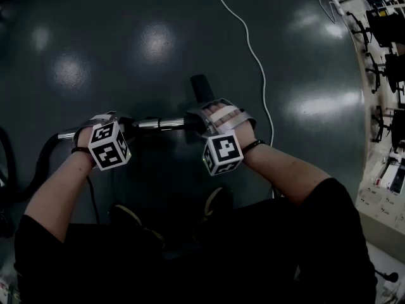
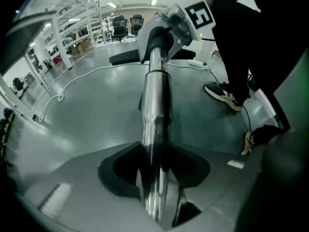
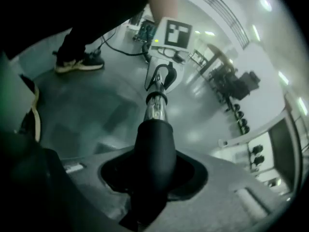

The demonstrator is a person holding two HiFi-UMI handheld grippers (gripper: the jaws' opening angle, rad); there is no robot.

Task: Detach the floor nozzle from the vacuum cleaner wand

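Two grips: the left gripper (image 2: 154,187) clamps the metal wand (image 2: 157,105). The right gripper (image 3: 152,190) clamps the black nozzle neck (image 3: 154,151).

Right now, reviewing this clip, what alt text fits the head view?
Seen from above, the left gripper clamps a shiny metal vacuum wand held crosswise, while the right gripper clamps the black plastic floor-nozzle neck at its end. A white cable snakes across the dark glossy floor.

Beyond my jaws the floor (image 1: 126,49) lies open, crossed by a white cable (image 1: 250,43); the wand (image 1: 161,124) bars the middle, my shoes (image 1: 215,202) crowd below, chairs (image 1: 387,24) line the right.
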